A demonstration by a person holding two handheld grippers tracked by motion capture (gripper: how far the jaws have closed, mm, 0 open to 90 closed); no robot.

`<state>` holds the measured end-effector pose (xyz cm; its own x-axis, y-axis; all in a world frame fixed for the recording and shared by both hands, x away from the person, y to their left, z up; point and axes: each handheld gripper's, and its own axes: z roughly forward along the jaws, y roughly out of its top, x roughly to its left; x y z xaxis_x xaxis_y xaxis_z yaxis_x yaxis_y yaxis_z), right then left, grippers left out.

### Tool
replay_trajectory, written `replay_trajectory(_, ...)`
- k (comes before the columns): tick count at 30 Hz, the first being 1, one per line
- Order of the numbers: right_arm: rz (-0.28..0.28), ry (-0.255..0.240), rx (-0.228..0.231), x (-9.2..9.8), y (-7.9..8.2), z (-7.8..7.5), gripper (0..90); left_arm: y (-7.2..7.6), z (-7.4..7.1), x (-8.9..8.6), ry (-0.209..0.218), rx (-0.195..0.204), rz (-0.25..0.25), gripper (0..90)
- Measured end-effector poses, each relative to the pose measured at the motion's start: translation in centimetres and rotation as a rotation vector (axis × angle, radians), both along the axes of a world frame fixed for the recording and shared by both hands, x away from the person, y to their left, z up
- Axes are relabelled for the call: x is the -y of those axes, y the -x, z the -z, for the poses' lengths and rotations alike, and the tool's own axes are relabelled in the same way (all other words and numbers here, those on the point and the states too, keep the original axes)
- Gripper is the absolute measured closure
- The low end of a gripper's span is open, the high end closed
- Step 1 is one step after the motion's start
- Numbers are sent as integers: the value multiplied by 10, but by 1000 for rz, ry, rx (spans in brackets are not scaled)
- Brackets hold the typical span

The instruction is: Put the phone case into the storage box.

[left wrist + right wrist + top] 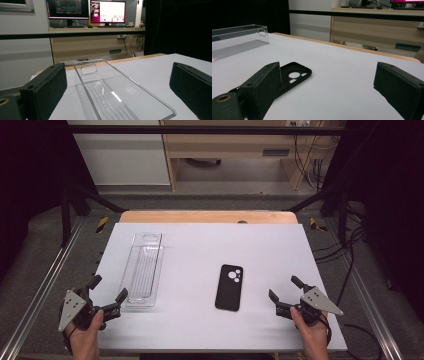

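1. A white desk (200,245) is seen from above, with a person's two hands coming in from the near edge, each holding a two-jaw tool.
2. The left tool (107,293) sits at the near left corner of the desk. Its jaws stand apart with nothing between the pads.
3. Just beyond the left tool lies a clear plastic tray (143,270), long and narrow, running away from the person. Its near end is close to the left tool's jaws but not touching them. In the left gripper view the tray (117,97) stretches ahead between the two black jaws.
4. The right tool (285,290) rests at the near right of the desk, its jaws also apart and holding nothing.
5. A black phone case (229,287) lies flat near the middle of the desk, camera cutout at its far end, between the tray and the right tool, well apart from both.
6. In the right gripper view the phone case (294,75) lies behind the left-hand jaw.
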<state>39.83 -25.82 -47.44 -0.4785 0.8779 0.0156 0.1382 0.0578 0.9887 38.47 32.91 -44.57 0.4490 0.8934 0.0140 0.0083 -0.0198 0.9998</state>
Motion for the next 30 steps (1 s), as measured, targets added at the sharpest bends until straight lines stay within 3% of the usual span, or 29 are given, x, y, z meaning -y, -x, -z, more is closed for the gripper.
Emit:
replay_trajectory(19, 15, 57, -65, -9, 0, -1, 60, 1, -1, -4, 11, 1, -14, 9)
replay_trajectory(30, 19, 83, -76, -16, 1, -2, 82, 1, -1, -3, 1, 1, -10, 9)
